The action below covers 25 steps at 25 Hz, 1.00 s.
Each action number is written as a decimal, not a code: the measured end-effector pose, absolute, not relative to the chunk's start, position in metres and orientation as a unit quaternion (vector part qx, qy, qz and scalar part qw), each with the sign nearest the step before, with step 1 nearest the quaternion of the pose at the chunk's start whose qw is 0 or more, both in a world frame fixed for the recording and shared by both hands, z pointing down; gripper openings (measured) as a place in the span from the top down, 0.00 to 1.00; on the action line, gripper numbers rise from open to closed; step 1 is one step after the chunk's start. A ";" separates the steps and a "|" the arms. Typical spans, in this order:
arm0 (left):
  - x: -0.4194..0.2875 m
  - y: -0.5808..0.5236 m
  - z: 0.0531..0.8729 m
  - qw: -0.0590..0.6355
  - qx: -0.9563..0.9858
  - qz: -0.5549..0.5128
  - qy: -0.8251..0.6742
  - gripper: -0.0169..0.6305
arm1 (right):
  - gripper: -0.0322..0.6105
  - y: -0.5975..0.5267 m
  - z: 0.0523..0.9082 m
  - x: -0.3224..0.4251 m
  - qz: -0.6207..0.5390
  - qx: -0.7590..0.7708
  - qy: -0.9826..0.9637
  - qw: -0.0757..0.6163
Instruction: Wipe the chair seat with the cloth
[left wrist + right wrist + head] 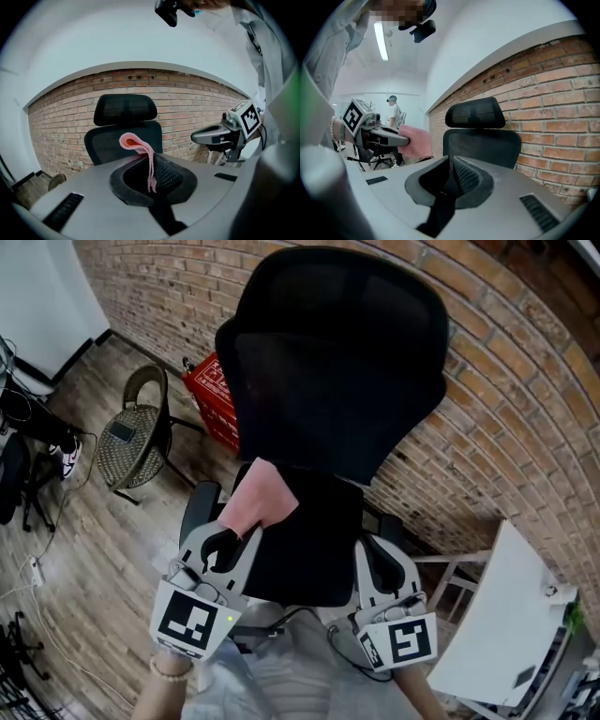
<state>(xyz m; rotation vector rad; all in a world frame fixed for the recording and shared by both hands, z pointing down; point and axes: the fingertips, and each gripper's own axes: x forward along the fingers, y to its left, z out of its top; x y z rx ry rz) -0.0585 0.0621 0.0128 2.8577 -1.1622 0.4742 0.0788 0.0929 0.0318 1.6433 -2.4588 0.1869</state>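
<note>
A black office chair point(337, 381) stands against the brick wall, and its seat point(314, 549) lies just ahead of both grippers. My left gripper point(230, 538) hovers over the seat's left front, shut on a pink cloth point(260, 498) that sticks up from the jaws. In the left gripper view the cloth point(143, 150) hangs folded between the jaws, with the chair point(124, 129) behind. My right gripper point(377, 557) sits at the seat's right side, shut with nothing in it. The right gripper view shows the chair point(483, 138), the cloth point(416, 140) and my left gripper point(382, 136).
A wicker chair point(136, 432) and a red crate point(212, 395) stand to the left on the wooden floor. A white table point(502, 620) is close on the right. Cables point(33, 568) lie at the far left. A person point(395, 110) stands far off.
</note>
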 end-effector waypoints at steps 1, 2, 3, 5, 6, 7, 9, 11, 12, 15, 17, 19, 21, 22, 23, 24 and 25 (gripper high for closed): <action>-0.058 0.061 0.008 0.004 0.916 0.149 -0.372 0.93 | 0.86 0.093 0.028 0.078 0.059 0.553 -0.826 0.087; -0.057 0.061 0.003 0.003 0.917 0.145 -0.372 0.93 | 0.86 0.092 0.025 0.078 0.055 0.554 -0.826 0.085; -0.057 0.061 -0.001 0.003 0.918 0.140 -0.372 0.93 | 0.86 0.092 0.021 0.078 0.051 0.555 -0.826 0.083; -0.057 0.063 -0.007 0.008 0.918 0.133 -0.372 0.93 | 0.86 0.092 0.015 0.079 0.045 0.557 -0.825 0.081; -0.057 0.065 -0.008 0.011 0.918 0.131 -0.374 0.93 | 0.86 0.091 0.013 0.080 0.042 0.558 -0.825 0.081; -0.058 0.065 -0.010 0.016 0.918 0.127 -0.375 0.93 | 0.86 0.090 0.011 0.081 0.038 0.560 -0.824 0.080; -0.060 0.065 -0.011 0.025 0.917 0.121 -0.379 0.93 | 0.86 0.088 0.007 0.081 0.031 0.561 -0.823 0.079; -0.063 0.066 -0.011 0.032 0.916 0.120 -0.382 0.93 | 0.86 0.087 0.004 0.080 0.028 0.560 -0.824 0.079; -0.063 0.066 -0.010 0.033 0.915 0.121 -0.383 0.93 | 0.86 0.087 0.004 0.079 0.028 0.560 -0.825 0.079; -0.065 0.066 -0.010 0.036 0.914 0.119 -0.386 0.93 | 0.86 0.086 0.003 0.077 0.026 0.557 -0.827 0.078; -0.065 0.068 -0.009 0.038 0.914 0.118 -0.387 0.93 | 0.86 0.087 0.004 0.076 0.027 0.555 -0.828 0.078; -0.065 0.069 -0.009 0.039 0.914 0.117 -0.387 0.93 | 0.86 0.088 0.004 0.076 0.028 0.553 -0.829 0.078; -0.064 0.070 -0.008 0.040 0.914 0.118 -0.387 0.93 | 0.86 0.088 0.003 0.075 0.027 0.551 -0.831 0.079; -0.064 0.071 -0.008 0.041 0.914 0.118 -0.387 0.93 | 0.86 0.089 0.002 0.074 0.025 0.549 -0.832 0.080; -0.064 0.072 -0.007 0.041 0.914 0.118 -0.387 0.93 | 0.86 0.089 0.002 0.073 0.023 0.547 -0.833 0.081; -0.064 0.072 -0.006 0.042 0.914 0.119 -0.387 0.93 | 0.86 0.089 0.002 0.073 0.022 0.546 -0.834 0.083; -0.064 0.073 -0.005 0.041 0.913 0.120 -0.387 0.93 | 0.86 0.090 0.003 0.072 0.022 0.545 -0.834 0.084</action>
